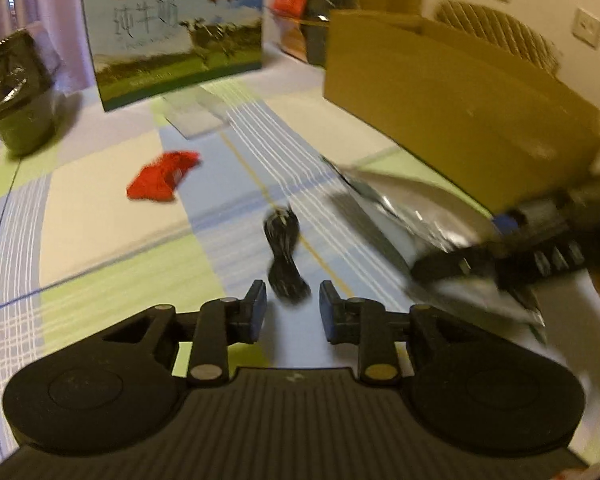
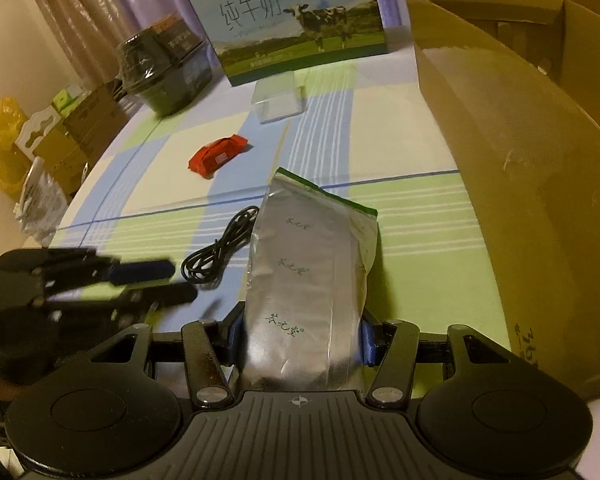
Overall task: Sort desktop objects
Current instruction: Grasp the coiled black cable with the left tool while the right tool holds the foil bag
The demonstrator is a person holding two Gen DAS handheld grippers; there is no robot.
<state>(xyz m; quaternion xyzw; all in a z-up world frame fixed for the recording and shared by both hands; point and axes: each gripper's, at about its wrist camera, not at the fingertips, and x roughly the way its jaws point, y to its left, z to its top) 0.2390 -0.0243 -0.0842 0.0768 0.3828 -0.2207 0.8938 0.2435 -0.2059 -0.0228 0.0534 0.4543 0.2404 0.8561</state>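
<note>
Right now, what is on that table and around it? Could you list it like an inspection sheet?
Surface: checked tablecloth covers the table.
Job's things: silver foil pouch; red packet; clear plastic box; open cardboard box at the right.
Clutter: milk carton; dark wrapped tub.
Grippers: left gripper open, empty; right gripper shut on the pouch.
Cables: coiled black cable beside the pouch.
Surroundings: curtains; stacked boxes beyond the table.

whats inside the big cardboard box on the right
Only the cardboard box's bare inner walls and flaps show near its open top; its front wall hides the bottom, so any contents cannot be seen.
</note>
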